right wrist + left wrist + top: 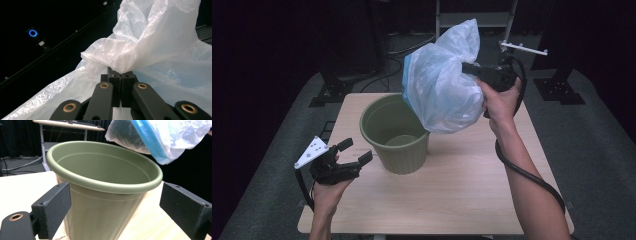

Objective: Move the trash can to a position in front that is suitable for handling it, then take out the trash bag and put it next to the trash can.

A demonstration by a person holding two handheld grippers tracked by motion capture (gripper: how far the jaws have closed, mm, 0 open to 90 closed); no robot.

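A green plastic bin (396,134) stands upright and empty near the middle of the table; in the left gripper view the bin (100,182) is close in front. A translucent white plastic bag (443,82) with a blue strip hangs in the air above the bin's right rim. My right gripper (473,69) is shut on a bunched fold of the bag (140,47), high over the table's far right. My left gripper (353,151) stands open just left of the bin, its jaws on either side of the bin's wall without touching it (112,212).
The wooden table (462,190) has bare room in front of and right of the bin. Dark stands, cables and a metal frame (522,47) lie behind the far edge. Grey floor surrounds the table.
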